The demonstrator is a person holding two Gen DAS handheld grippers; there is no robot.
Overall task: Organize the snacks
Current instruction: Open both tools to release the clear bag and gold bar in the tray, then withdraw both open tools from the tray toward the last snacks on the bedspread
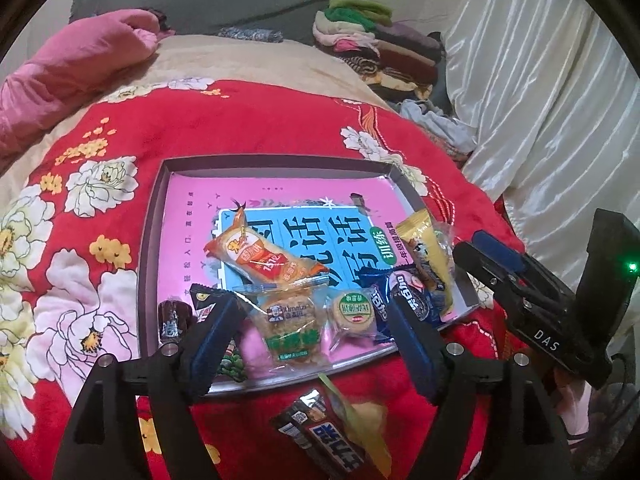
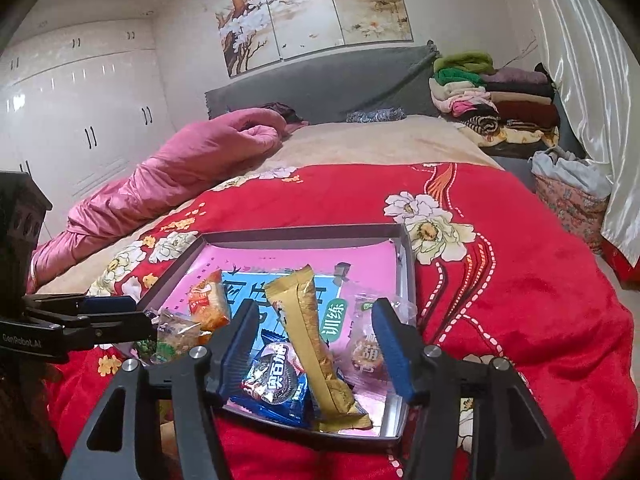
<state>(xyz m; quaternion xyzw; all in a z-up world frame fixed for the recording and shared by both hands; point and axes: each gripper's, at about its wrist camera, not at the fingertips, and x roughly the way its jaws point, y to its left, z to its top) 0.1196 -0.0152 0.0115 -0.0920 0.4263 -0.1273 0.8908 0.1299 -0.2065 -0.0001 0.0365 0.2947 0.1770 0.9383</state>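
Bed with red floral blanket under both my grippers; pink quilt far left, folded clothes pile far right by headboard, white wardrobes beyond. Tray just ahead. Left gripper wide, empty, straddling two clear-wrapped pastries. Right gripper wide, empty, over one blue cookie pack and one gold bar. One orange pack ahead of left gripper, one dark bar on blanket below it.

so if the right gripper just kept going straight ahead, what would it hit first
Most likely the gold snack packet, lying between the open fingers of the right gripper over the blue cookie pack in the tray; depth is uncertain.
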